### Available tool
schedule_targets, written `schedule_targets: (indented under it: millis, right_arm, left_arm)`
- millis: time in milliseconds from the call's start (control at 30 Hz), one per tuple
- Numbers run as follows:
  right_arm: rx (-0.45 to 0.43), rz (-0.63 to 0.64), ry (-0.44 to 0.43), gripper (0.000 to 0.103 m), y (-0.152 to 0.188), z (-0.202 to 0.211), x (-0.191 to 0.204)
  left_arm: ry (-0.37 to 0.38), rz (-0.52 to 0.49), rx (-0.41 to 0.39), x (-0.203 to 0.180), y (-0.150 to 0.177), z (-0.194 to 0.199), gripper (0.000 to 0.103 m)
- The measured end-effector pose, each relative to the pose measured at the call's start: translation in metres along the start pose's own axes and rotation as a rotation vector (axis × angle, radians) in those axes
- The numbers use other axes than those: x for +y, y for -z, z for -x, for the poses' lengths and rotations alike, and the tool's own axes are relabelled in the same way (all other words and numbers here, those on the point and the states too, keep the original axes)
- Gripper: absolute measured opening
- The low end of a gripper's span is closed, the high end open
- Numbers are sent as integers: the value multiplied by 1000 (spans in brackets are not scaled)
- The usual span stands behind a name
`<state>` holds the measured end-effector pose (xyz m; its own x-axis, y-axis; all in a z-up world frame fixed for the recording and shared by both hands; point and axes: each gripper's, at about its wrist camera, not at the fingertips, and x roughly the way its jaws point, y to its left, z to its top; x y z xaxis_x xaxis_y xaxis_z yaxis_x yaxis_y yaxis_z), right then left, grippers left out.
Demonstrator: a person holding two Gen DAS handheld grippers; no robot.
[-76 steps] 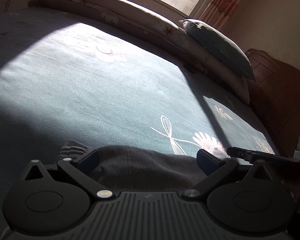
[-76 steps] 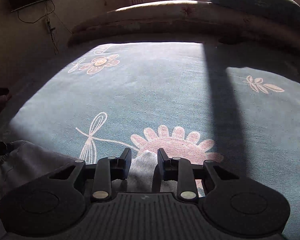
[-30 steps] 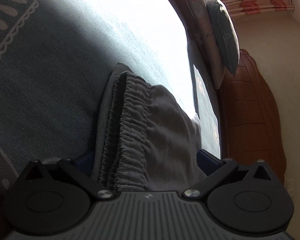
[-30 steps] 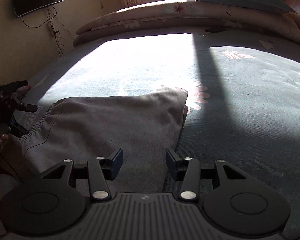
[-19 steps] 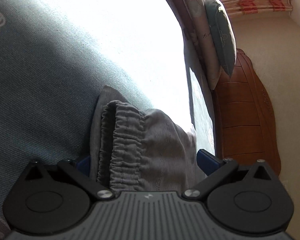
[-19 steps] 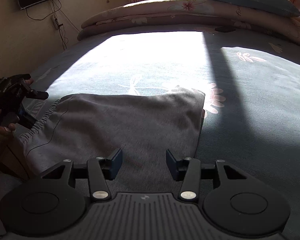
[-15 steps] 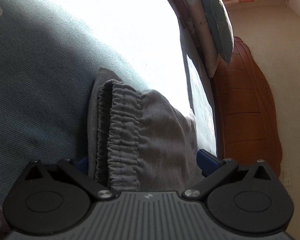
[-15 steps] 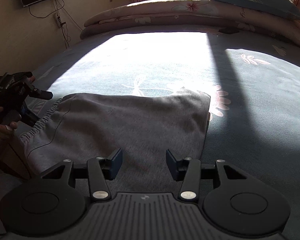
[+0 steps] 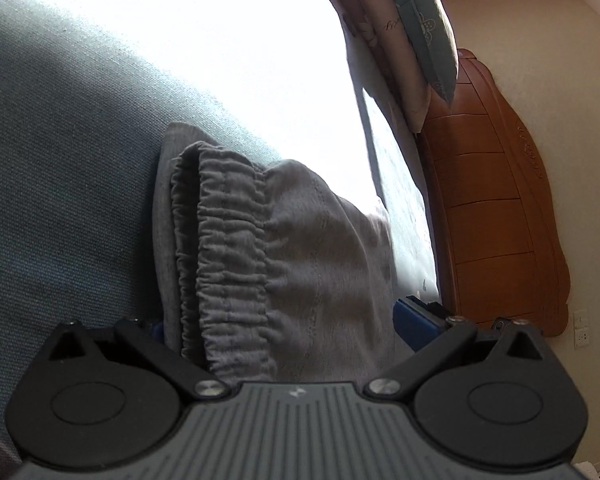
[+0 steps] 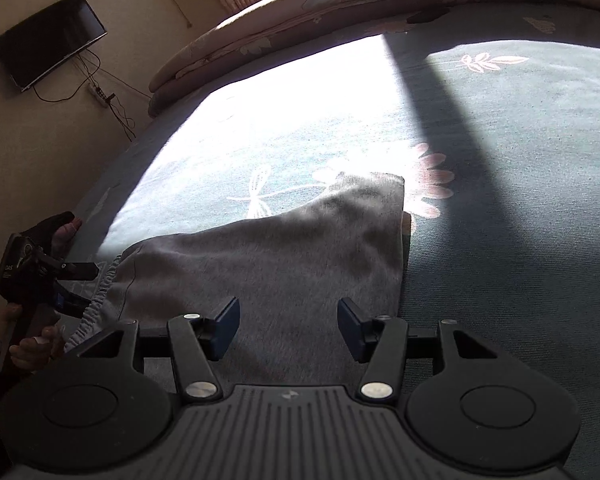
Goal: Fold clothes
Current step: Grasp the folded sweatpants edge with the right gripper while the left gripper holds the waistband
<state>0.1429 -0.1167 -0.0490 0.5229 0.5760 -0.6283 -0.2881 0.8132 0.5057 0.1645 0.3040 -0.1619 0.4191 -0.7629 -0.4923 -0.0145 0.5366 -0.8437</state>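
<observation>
A grey, soft knit pair of shorts with a gathered elastic waistband (image 10: 268, 264) lies flattened on the teal, flower-printed bed cover (image 10: 520, 200), in the lower centre of the right wrist view, its long axis running from the waistband at lower left up to the hem corner right of centre. The right gripper (image 10: 288, 326) hovers over the near edge of the cloth; its fingers have just been opening and stand apart, pressing nothing, probably a release after smoothing. In the left wrist view the left gripper (image 9: 280, 320) has its fingers spread wide on either side of the waistband (image 9: 232, 256), which runs up the frame; no pad presses the cloth, likely poised to take the band for a fold.
</observation>
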Motion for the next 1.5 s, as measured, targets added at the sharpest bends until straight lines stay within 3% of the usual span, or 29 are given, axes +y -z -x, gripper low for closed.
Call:
schedule_targets:
  millis: [67, 167, 233, 400, 600, 700, 767, 800, 1000, 1300, 1500]
  right_arm:
    - [-1, -63, -55, 73, -7, -1, -17]
    - [25, -136, -66, 75, -10, -11, -41]
    - [55, -179, -64, 75, -11, -21, -56]
    - [51, -302, -200, 78, -14, -37, -85]
    - [74, -295, -247, 79, -36, -59, -89]
    - [103, -229, -244, 85, -38, -62, -77]
    - [122, -215, -251, 85, -31, -56, -74]
    - [130, -215, -259, 85, -26, -53, -73]
    - [153, -326, -363, 85, 17, -23, -78]
    - [163, -271, -334, 87, -23, -61, -59]
    - [215, -226, -390, 82, 17, -31, -52]
  left_arm:
    - [19, -33, -26, 1, 11, 5, 102]
    - [6, -74, -64, -2, 19, 7, 102]
    - [-17, -126, -44, -6, 15, 4, 102]
    - [-10, -48, 0, -1, -1, 3, 102]
    - [-119, -145, 17, -19, 8, -2, 99]
    - [-177, -149, 8, -20, 15, 7, 84]
    - [-235, -143, -5, -17, 19, 14, 51]
    - [-256, -135, -10, -15, 20, 17, 49]
    - [-276, -156, -15, -19, 22, 18, 49]
    - [-265, -133, -46, -17, 21, 17, 50]
    - [-246, -132, -48, -16, 14, 10, 50]
